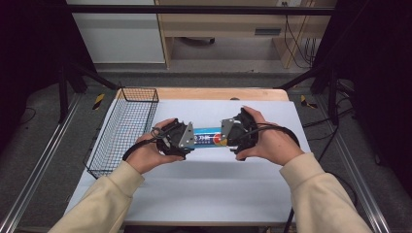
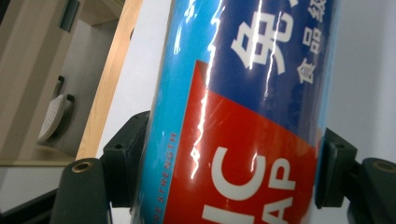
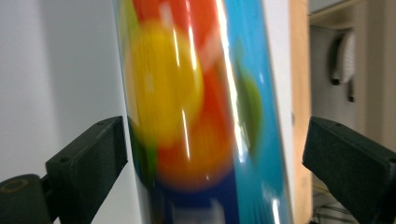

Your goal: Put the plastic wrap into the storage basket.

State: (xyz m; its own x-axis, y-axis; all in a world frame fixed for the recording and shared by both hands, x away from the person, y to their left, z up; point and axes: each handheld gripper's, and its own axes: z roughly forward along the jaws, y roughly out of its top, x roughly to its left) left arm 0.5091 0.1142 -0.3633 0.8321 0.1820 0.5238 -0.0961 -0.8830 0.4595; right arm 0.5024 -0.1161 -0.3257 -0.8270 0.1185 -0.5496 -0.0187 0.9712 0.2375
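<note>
A glossy blue roll pack [image 1: 209, 138] with red, yellow and white print lies sideways at the middle of the white table [image 1: 209, 189], held between both hands. In the left gripper view the pack [image 2: 243, 116] stands between the black jaws, and both pads press its sides, so my left gripper [image 2: 229, 168] is shut on it. From the high view that gripper [image 1: 193, 140] grips the pack's left end. My right gripper [image 1: 225, 136] is at the pack's right end. Its jaws [image 3: 215, 149] stand wide around the blurred pack [image 3: 196, 112], with a clear gap at one side.
A black wire basket [image 1: 124, 131] stands on the table's left side, beside the left hand. The table's wooden far edge [image 1: 218, 93] runs behind the hands. Dark frame legs and cables flank the table on the grey floor.
</note>
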